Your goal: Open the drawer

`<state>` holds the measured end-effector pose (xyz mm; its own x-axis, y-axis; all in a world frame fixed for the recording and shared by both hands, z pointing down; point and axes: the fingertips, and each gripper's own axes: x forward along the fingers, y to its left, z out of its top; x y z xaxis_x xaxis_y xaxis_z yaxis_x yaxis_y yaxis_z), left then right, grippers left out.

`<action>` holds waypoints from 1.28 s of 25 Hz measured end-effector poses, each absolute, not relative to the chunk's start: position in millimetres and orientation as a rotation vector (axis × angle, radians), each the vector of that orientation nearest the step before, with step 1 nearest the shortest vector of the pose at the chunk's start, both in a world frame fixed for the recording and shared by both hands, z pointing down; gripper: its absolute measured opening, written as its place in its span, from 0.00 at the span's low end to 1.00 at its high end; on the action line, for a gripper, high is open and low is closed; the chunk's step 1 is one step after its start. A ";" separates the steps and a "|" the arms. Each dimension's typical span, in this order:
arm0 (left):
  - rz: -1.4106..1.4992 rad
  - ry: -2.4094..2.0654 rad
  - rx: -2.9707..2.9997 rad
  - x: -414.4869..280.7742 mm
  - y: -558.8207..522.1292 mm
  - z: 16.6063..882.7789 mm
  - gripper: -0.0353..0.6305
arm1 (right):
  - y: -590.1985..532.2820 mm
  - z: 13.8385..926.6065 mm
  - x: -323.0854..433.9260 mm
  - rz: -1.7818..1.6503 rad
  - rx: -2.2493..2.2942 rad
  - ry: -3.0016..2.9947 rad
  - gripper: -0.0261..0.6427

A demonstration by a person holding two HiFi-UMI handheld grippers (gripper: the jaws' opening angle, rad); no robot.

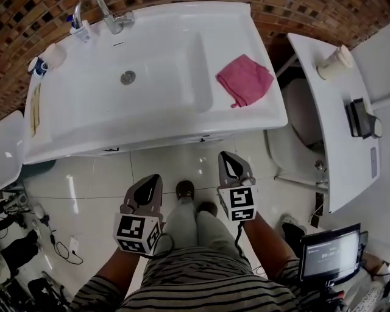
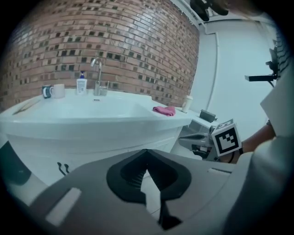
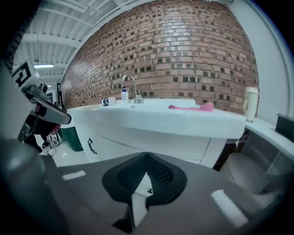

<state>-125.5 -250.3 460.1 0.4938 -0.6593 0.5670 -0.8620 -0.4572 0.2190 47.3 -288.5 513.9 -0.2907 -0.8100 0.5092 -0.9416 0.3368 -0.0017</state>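
Head view looks steeply down on a person standing on a glossy tiled floor (image 1: pixel 91 189) before a white washbasin (image 1: pixel 152 128), a gripper in each hand held out at about waist level and well short of the cabinet. The left gripper (image 1: pixel 152 178) has its jaws brought fully together with nothing between them, and the left gripper view shows the two dark pads meeting at the tip, with only floor behind. The right gripper (image 1: pixel 226 156) is likewise clamped shut and empty, its tip aimed at the cabinet front under the basin. The drawer (image 1: pixel 164 144) sits in that cabinet below the basin's rim, seen from above as a thin white strip; its front looks flush and closed, and neither gripper touches it. In the right gripper view a black handle (image 3: pixel 91 146) shows on the cabinet's left part. On the basin's right shoulder lies a pink cloth (image 1: pixel 245 79), and the tap (image 1: pixel 113 18) stands at the back, against the brick wall (image 1: pixel 304 15). The person's shoes (image 1: pixel 184 189) stand between the two grippers.
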 end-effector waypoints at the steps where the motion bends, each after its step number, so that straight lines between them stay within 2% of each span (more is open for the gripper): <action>1: 0.565 -1.251 2.259 -122.5 -255.9 479.1 0.07 | -297.3 535.2 46.1 0.420 1.535 -2.176 0.04; 6: 0.565 -1.257 2.204 -114.2 -265.6 558.0 0.07 | -324.5 624.4 37.7 0.449 1.536 -2.144 0.05; 7: 0.559 -1.257 2.191 -113.9 -264.7 567.3 0.07 | -329.4 637.3 35.0 0.472 1.549 -2.150 0.31; 8: 0.556 -1.258 2.182 -114.2 -263.1 574.2 0.07 | -333.9 648.5 32.9 0.494 1.566 -2.151 0.49; 16: 0.566 -1.315 2.162 -140.4 -261.4 596.2 0.07 | -375.7 689.3 30.8 0.499 1.689 -2.095 0.48; 19: 0.568 -1.334 2.150 -148.4 -263.6 603.3 0.07 | -380.4 689.5 35.6 0.450 1.752 -2.063 0.36; 23: 0.558 -1.327 2.153 -148.4 -265.7 603.1 0.07 | -377.8 691.6 35.1 0.446 1.760 -2.043 0.35; 28: 0.550 -1.320 2.147 -151.4 -264.3 603.7 0.07 | -377.3 697.7 24.2 0.454 1.738 -2.024 0.26; 32: 0.550 -1.325 2.133 -156.4 -262.6 605.1 0.07 | -379.2 698.8 23.9 0.440 1.745 -2.006 0.24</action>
<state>-156.4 -262.6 605.1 0.4263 -0.6718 0.6057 -0.9033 -0.3518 0.2455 23.9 -379.2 698.8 -0.1047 -0.8461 0.5226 -0.9871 0.1522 0.0487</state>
